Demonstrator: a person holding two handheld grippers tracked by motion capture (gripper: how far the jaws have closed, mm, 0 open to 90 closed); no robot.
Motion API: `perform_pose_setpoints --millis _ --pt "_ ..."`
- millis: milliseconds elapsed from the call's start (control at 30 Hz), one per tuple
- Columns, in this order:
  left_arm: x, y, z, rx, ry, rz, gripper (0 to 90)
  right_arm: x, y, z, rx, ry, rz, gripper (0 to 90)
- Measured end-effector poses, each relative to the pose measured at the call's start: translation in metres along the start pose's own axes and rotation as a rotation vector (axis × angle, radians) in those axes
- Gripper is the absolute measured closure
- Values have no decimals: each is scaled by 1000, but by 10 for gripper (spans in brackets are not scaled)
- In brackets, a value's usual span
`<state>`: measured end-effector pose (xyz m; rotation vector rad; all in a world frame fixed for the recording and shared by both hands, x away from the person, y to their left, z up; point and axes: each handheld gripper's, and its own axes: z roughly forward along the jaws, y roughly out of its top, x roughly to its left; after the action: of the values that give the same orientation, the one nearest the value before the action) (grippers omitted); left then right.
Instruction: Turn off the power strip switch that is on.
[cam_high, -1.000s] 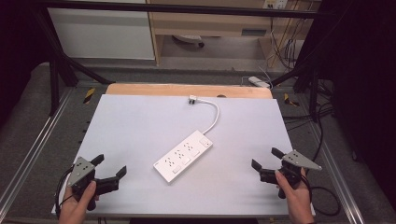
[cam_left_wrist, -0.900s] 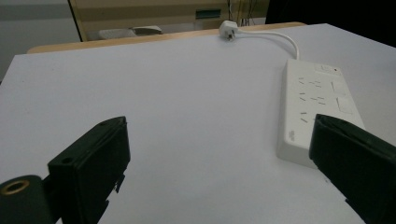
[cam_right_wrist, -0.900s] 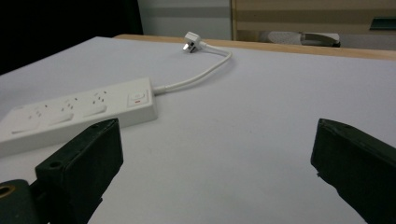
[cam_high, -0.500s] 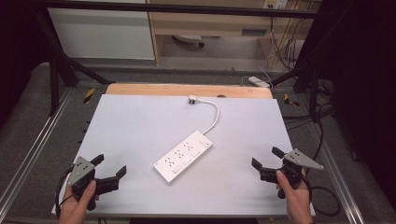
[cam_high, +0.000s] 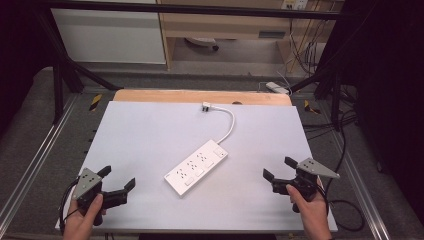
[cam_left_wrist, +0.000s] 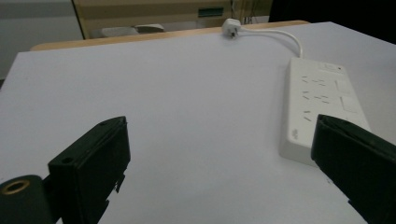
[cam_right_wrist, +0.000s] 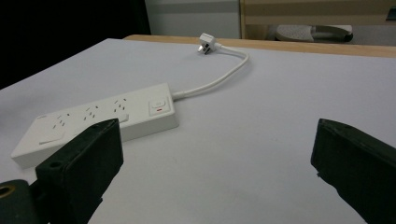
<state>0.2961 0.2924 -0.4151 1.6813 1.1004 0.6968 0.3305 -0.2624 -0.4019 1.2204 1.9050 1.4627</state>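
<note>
The long white plastic power strip lies flat in the middle of the pale grey bench, its white cord curling to a plug near the far edge. The left tool and the right tool sit well apart from it, both wide open and holding nothing.

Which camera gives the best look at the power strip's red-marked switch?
The right gripper view: the switch faces the camera, close and sharp. The high view shows it small; the left gripper view shows it faint at the power strip's far end.
</note>
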Motion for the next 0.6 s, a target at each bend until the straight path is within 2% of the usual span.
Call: perform_pose_setpoints --millis 133,267,600 --pt "3 0 -1 -2 0 -12 56 2 6 2 16 4 -4 32" --pt "2 0 -1 -3 -9 -5 52 2 14 4 16 -4 -13 30" --pt "1 0 -1 -6 -23 2 52 9 34 15 32 27 -27 36"
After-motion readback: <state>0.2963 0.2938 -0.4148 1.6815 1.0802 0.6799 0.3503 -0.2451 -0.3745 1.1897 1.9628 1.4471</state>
